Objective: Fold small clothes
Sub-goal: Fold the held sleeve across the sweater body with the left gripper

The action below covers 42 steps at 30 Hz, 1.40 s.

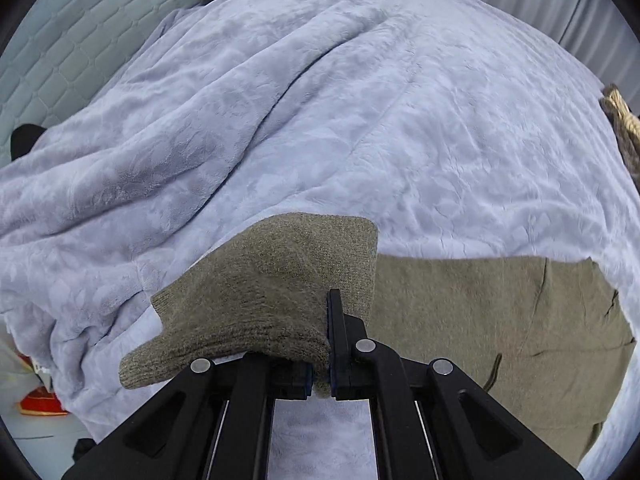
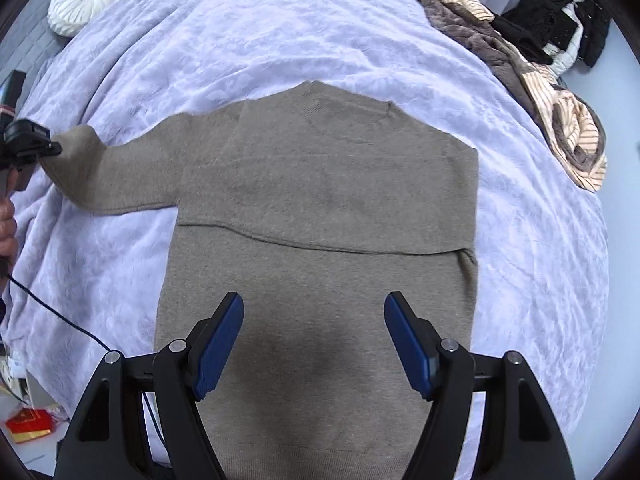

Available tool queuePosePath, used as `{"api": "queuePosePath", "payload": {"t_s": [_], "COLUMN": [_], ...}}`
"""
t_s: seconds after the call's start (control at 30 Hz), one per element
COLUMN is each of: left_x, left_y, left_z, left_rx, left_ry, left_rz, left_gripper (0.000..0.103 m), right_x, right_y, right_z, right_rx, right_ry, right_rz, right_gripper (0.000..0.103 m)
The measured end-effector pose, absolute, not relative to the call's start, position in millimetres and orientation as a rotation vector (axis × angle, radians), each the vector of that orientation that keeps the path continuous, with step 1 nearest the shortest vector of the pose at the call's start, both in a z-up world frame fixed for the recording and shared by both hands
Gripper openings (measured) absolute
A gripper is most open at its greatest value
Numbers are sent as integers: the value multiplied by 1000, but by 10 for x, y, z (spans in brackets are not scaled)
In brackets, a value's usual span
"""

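1. Left wrist view: the left tool [image 1: 320, 364] is clamped tight on the cuff end of the sweater's sleeve [image 1: 264, 280]. The knit bunches between the two blue-padded fingers and drapes over the left finger.
2. Left wrist view: the body of the olive-brown sweater [image 1: 500, 320] lies flat on the lavender blanket [image 1: 280, 120] to the right of the tool.
3. Right wrist view: the right tool [image 2: 314, 344] stands wide open and holds nothing. It hangs above the lower part of the sweater [image 2: 320, 208].
4. Right wrist view: the sweater lies spread on the blanket [image 2: 240, 40], collar away from the camera. One sleeve [image 2: 116, 168] extends to the left, its end in the left tool [image 2: 54, 146]. The other sleeve is folded across the body.
5. Right wrist view: a pile of clothes [image 2: 532, 68] lies at the blanket's far right; a round white cushion [image 2: 86, 0] lies at the far left.
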<state>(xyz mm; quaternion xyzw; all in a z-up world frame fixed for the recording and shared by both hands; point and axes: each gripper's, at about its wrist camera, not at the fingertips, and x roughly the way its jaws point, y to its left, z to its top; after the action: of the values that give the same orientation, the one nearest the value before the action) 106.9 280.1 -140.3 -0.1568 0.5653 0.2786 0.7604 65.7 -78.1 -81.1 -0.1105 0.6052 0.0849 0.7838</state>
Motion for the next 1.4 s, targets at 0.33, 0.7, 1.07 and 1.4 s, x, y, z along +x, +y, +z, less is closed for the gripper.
{"api": "queuePosePath", "payload": {"t_s": [0.33, 0.7, 1.07, 1.4], "left_x": [1198, 1383, 1523, 1599], "left_y": [2041, 1317, 669, 27], "left_z": [-1226, -1122, -1103, -1141], "left_rx": [-167, -42, 54, 102], "left_ry": [1244, 1242, 1252, 1258], "left_rz": [579, 494, 432, 394], "left_gripper": [6, 6, 6, 6], "right_x": [600, 577, 561, 561], "right_y": [-1280, -1772, -2178, -2448], "right_z": [-752, -779, -865, -912], "right_rx": [-174, -89, -28, -40], "right_ry": [1306, 1310, 1323, 1336], "right_rz": [130, 76, 49, 51], "right_gripper": [75, 75, 75, 75]}}
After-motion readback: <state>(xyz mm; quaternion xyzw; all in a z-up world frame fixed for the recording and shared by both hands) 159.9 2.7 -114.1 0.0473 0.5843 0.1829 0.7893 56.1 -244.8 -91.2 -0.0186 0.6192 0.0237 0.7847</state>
